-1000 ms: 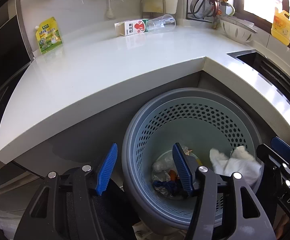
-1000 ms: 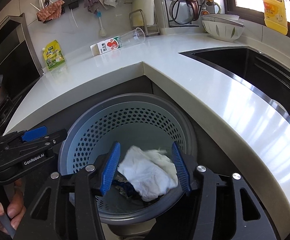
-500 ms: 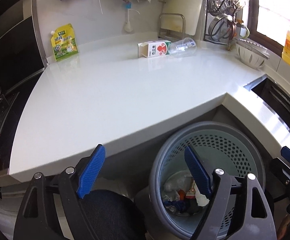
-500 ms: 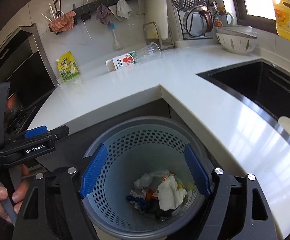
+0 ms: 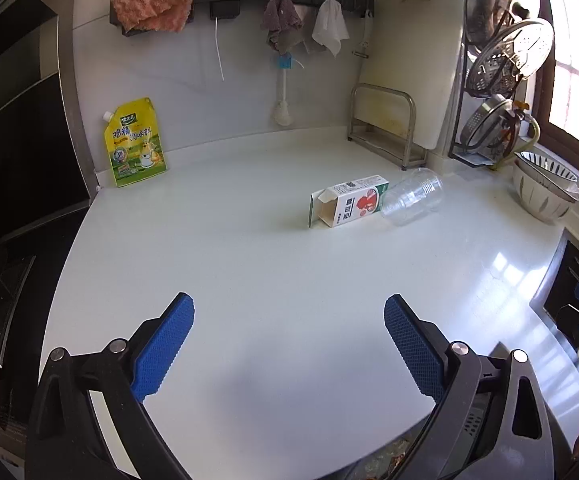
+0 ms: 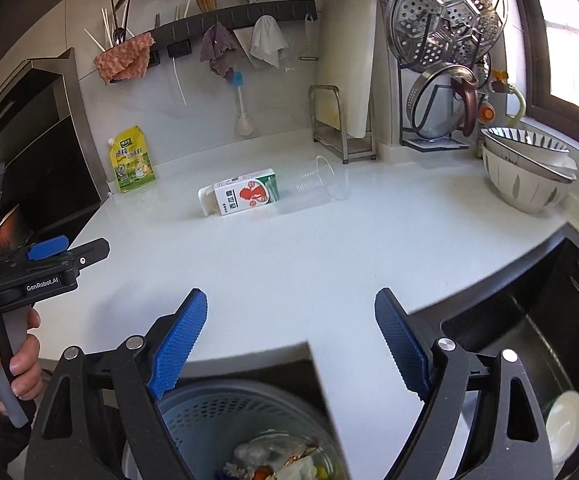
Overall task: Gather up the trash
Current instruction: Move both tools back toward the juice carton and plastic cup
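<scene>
white countertop [image 5: 269, 280], tiled wall [image 5: 193, 92] — sunlit window [image 6: 577, 32]

Yellow seasoning pouch [image 5: 135, 142] upright against wall, far left of cutting-board rack [image 5: 383, 126]. Pink cloth [image 5: 155, 4], grey rag [image 5: 281, 20], white cloth [image 5: 329, 28] hang above rack. Patterned bowls [image 6: 525, 172] well right of rack.

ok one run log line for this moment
left gripper: open, empty | right gripper: open, empty | carton, clear cup: lying on counter | bin: holds trash
</scene>
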